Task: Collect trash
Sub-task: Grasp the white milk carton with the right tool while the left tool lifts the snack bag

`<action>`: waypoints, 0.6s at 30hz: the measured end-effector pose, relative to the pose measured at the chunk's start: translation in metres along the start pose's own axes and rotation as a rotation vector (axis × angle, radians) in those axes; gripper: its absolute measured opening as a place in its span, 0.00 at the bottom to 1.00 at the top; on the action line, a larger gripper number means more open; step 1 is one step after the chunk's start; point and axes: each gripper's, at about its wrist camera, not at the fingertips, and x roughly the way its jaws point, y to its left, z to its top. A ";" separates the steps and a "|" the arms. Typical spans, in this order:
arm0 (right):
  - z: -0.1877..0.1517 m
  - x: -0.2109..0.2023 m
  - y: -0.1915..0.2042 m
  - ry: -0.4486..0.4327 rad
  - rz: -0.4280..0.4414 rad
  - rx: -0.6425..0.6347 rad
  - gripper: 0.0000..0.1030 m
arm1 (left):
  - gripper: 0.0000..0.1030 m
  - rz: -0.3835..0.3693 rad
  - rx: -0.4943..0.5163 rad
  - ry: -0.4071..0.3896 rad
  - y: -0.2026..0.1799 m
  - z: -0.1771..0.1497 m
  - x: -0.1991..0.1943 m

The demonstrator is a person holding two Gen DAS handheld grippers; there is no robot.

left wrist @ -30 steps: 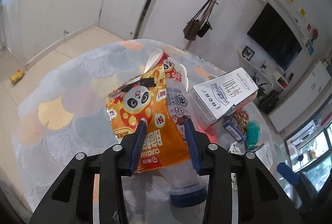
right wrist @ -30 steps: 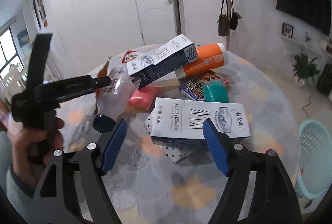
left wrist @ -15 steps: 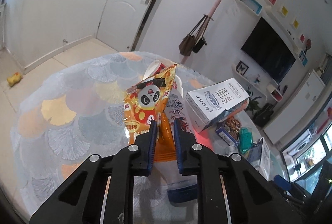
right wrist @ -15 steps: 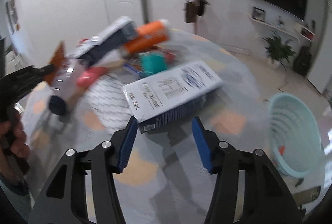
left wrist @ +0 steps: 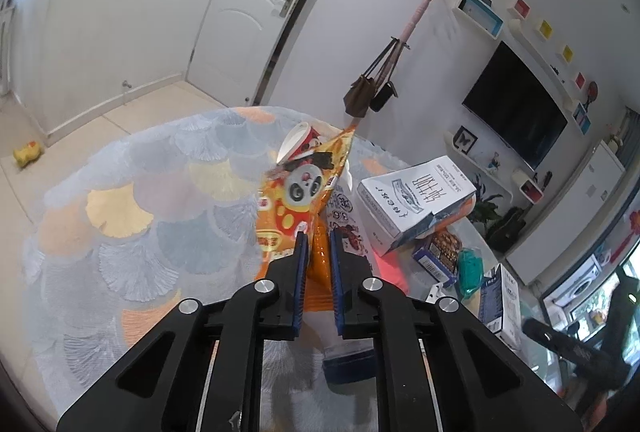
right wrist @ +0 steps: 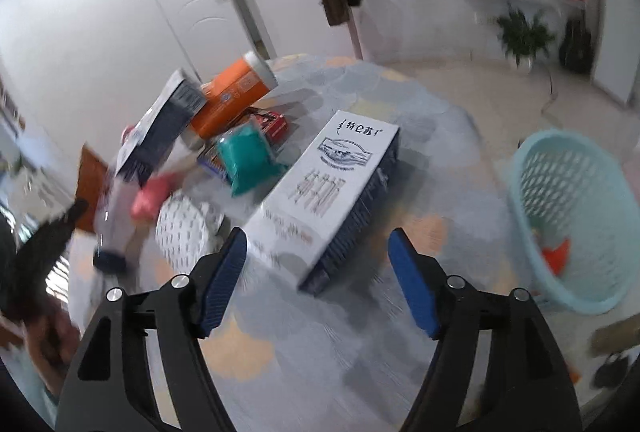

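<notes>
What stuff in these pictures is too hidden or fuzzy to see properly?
- Clear bottle, left wrist view: mostly covered by the orange panda snack bag and the left gripper.
- What lies in the light blue basket, right wrist view: only an orange scrap shows; blur and the wall hide the rest.
- Small print on the white milk carton, right wrist view: smeared by motion blur.
- Right gripper: open, around nothing.

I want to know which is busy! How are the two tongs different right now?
The left tongs are shut on the orange snack bag; the right tongs are open and hold nothing. The left tongs have the bag lifted off the table; the right tongs only hover over the white milk carton, not touching it. Both have black arms with blue pads.
</notes>
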 end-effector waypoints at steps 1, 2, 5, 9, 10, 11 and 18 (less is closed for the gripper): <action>0.003 0.007 -0.001 0.018 0.003 0.030 0.70 | 0.06 -0.001 0.008 -0.005 -0.001 0.002 -0.004; 0.007 0.016 -0.003 0.043 0.021 0.068 0.70 | 0.06 0.000 0.014 -0.009 -0.003 0.004 -0.007; 0.014 0.035 -0.003 0.087 0.063 0.135 0.73 | 0.06 -0.012 0.026 -0.025 -0.007 0.009 -0.016; 0.020 0.046 0.002 0.103 0.028 0.153 0.73 | 0.05 -0.040 0.047 -0.046 -0.021 0.014 -0.028; 0.022 0.049 0.003 0.108 0.016 0.156 0.73 | 0.05 -0.044 0.051 -0.047 -0.024 0.014 -0.029; 0.024 0.050 0.004 0.110 0.008 0.159 0.73 | 0.05 -0.054 0.056 -0.049 -0.028 0.015 -0.030; 0.031 0.058 0.009 0.126 -0.072 0.106 0.73 | 0.05 -0.094 0.095 -0.038 -0.054 0.012 -0.032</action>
